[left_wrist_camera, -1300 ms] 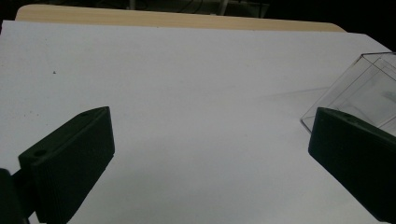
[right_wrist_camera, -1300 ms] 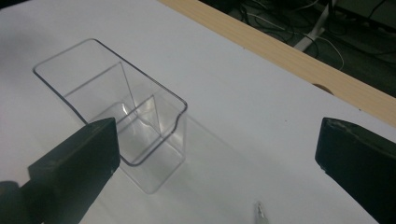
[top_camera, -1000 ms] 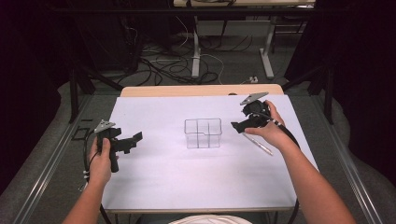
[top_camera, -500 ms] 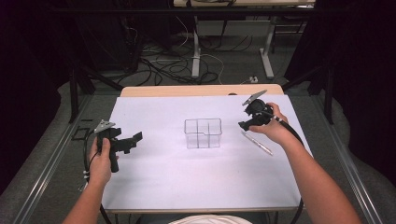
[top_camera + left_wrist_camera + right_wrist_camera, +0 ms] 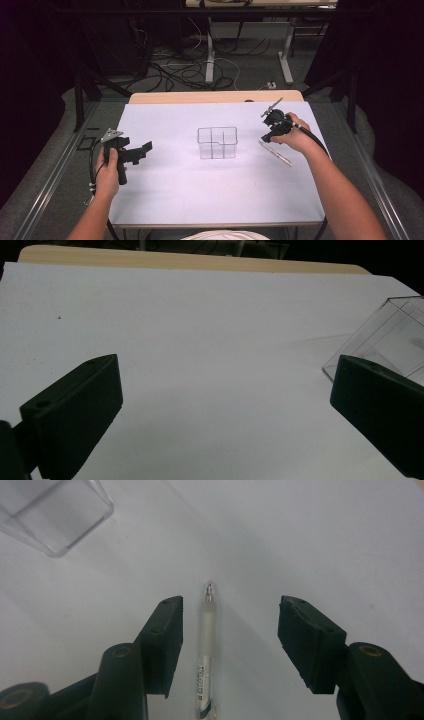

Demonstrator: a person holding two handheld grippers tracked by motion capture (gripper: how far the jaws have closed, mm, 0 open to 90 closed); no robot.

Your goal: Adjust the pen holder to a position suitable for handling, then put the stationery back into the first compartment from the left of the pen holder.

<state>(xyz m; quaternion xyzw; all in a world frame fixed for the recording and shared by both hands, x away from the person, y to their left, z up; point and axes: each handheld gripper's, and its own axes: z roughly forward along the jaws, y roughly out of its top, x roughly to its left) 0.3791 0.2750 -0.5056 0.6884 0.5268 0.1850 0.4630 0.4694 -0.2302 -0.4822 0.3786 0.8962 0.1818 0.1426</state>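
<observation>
Holding my right gripper [image 5: 229,640] wide open over the pen [image 5: 206,650], I see it lying on the white table [image 5: 170,200] between the jaws, nearer the left one, beside the clear box [image 5: 217,142], while my left gripper [image 5: 145,149] hangs open, empty, well apart.

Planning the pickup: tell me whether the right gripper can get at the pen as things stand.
Probably yes. The right gripper is open with the pen lying flat between its jaws, nearer one jaw. Nothing lies across it, and the clear box stands apart to one side.
</observation>
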